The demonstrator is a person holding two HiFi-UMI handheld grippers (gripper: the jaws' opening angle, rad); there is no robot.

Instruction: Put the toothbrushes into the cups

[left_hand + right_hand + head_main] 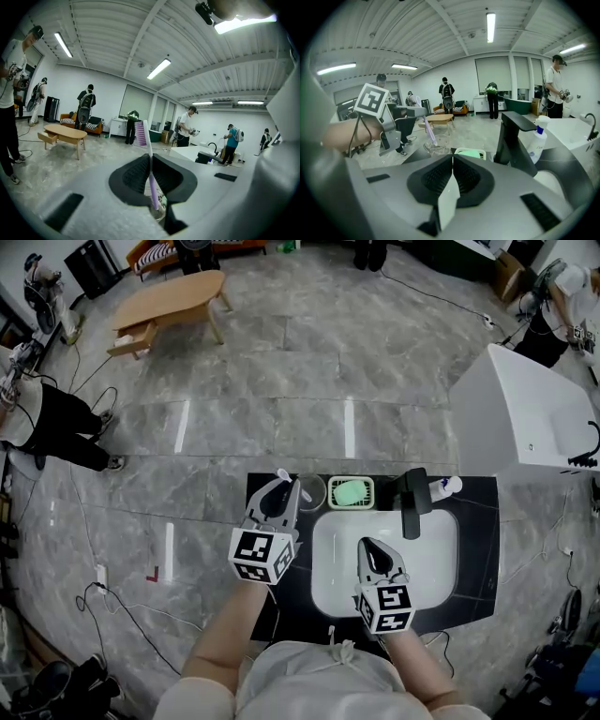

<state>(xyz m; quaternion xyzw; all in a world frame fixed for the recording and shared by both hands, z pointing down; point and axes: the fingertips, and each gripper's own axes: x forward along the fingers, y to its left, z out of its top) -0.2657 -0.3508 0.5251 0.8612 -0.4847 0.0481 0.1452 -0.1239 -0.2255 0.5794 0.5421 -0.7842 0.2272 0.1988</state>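
Observation:
My left gripper (284, 487) (151, 158) is shut on a purple toothbrush (149, 154), held upright with the bristles on top. It hangs just left of a clear glass cup (310, 491) (437, 146) on the black counter (478, 521), and the cup's rim shows below the jaws. The right gripper view shows the same toothbrush (429, 131) slanting over the cup. My right gripper (368, 547) (453, 161) is over the white sink (441, 559). It is shut on a flat white handle (448, 204), seemingly a second toothbrush, whose head is hidden.
Right of the cup sits a green soap dish (351, 492) (468, 153). Beyond it come a black faucet (412, 502) (513, 136) and a white pump bottle (446, 487) (539, 137). A white bathtub (525, 418) stands at the right, a wooden table (173, 298) far left, with people around the room.

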